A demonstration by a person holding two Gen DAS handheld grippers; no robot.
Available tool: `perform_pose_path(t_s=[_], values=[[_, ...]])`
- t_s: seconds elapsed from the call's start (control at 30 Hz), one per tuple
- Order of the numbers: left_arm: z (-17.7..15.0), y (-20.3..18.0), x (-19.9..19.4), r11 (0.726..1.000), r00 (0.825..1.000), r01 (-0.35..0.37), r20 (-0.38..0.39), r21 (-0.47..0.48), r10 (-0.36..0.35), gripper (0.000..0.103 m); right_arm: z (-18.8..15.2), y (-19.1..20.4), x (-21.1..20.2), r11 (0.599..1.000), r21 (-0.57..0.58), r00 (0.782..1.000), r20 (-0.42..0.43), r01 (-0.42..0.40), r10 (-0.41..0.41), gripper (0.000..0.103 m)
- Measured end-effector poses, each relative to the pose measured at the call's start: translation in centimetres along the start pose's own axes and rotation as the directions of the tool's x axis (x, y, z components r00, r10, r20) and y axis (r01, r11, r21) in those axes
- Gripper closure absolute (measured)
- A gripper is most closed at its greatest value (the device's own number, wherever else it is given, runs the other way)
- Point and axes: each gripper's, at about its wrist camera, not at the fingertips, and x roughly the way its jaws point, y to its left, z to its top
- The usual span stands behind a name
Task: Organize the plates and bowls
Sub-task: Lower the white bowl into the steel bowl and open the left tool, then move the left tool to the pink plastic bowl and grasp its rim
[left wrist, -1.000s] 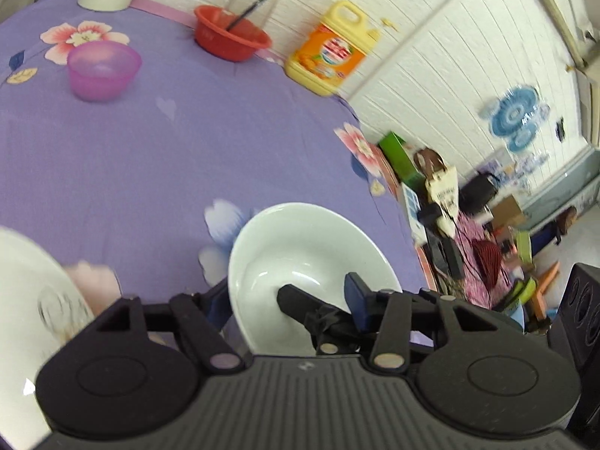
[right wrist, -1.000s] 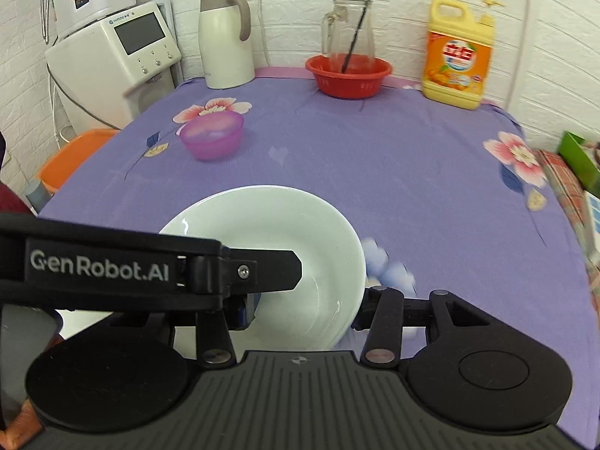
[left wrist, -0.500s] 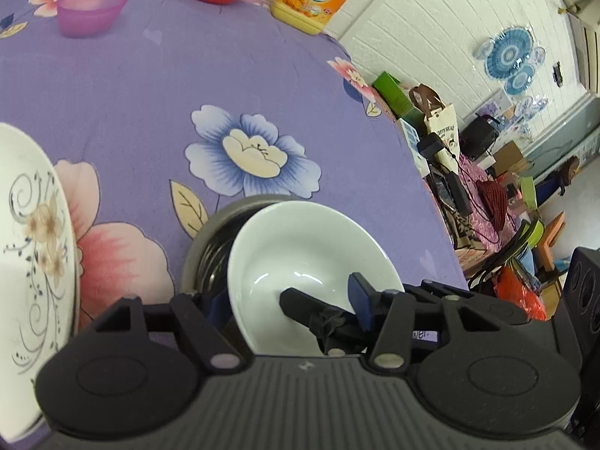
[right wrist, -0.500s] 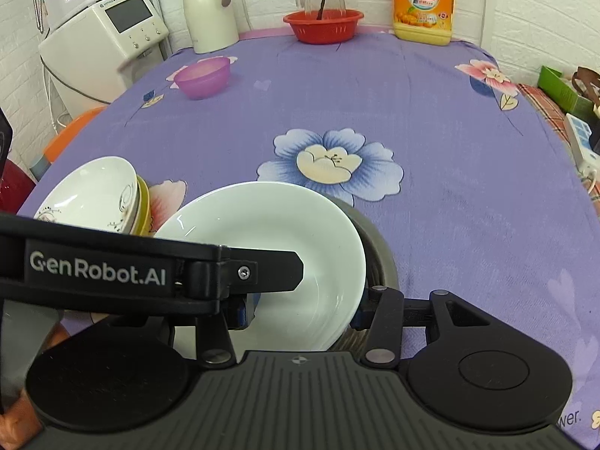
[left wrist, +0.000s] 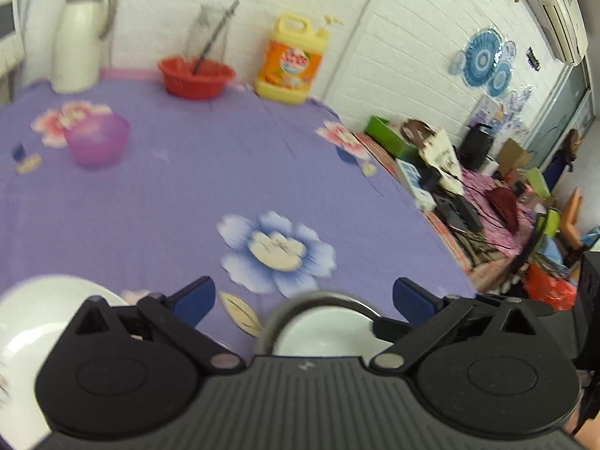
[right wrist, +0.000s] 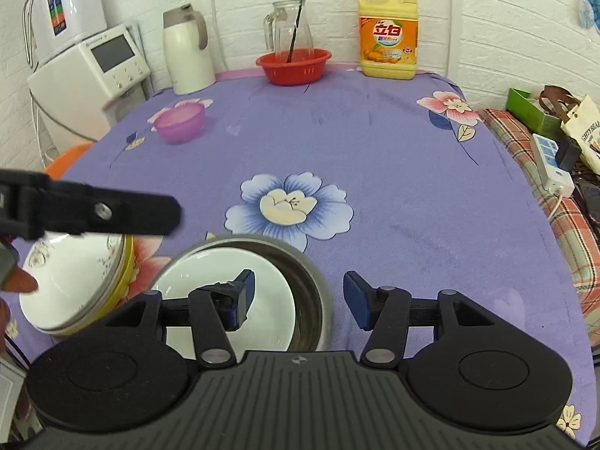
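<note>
Released into the steel basin, glossy round white bowl — both tongs just spread, empty

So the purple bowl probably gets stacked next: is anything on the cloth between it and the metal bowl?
Nothing visible: only bare flowered cloth lies between the purple bowl and the metal bowl.

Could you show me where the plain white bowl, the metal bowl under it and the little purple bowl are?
white bowl (right wrist: 225,285), right wrist view, bare inner surface.
metal bowl (right wrist: 317,281), right wrist view, right side of its rim.
purple bowl (right wrist: 180,122), right wrist view, front of its outer wall.
</note>
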Motion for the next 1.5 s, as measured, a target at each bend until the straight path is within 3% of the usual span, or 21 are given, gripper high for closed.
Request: perform_pose_path(t_s=[0.13,0.3,0.47,0.8,0.93,1.1,1.23,1.37,1.5], values=[[2.0,4.5,-2.2,0.995,0.994,-0.095,0.049,0.007,0.095,0.004,1.5,0.7,0.7,1.000,-0.004,1.000,0.004,-0.015,0.015,0.000],[4.1,12.8,-3.6,0.967,0.965,-0.249,0.074,-0.060,0.253,0.004,4.8,3.0,3.2,0.998,-0.043,0.999,0.002,-0.046,0.046,0.000],[6.7,21.2,-2.5,0.936,0.946,-0.307,0.053,-0.171,0.320,0.004,9.4,6.2,8.4,0.993,-0.059,0.995,-0.013,-0.101,0.101,0.000],[13.0,28.4,7.5,0.935,0.969,-0.234,0.013,-0.266,0.246,0.004,16.6,12.4,22.1,0.983,-0.075,0.983,-0.089,-0.169,0.162,0.000],[14.6,28.8,11.7,0.957,0.977,-0.211,-0.024,-0.201,0.211,0.004,16.3,14.1,24.9,0.969,-0.142,0.972,-0.153,-0.202,0.180,0.000],[15.6,28.8,15.1,0.973,0.981,-0.191,-0.045,-0.132,0.186,0.003,16.4,16.0,26.7,0.949,-0.250,0.976,-0.149,-0.194,0.160,0.000],[15.7,28.9,16.0,0.978,0.983,-0.183,-0.019,-0.098,0.182,0.006,16.8,16.8,28.0,0.939,-0.281,0.977,-0.139,-0.196,0.162,0.000],[15.8,29.0,17.1,0.985,0.987,-0.158,-0.023,-0.073,0.157,0.017,17.1,17.5,28.9,0.924,-0.319,0.976,-0.132,-0.209,0.175,0.000],[15.5,29.3,17.9,0.990,0.992,-0.127,-0.022,-0.061,0.126,0.039,16.9,18.1,29.2,0.910,-0.350,0.974,-0.103,-0.223,0.200,0.000]])
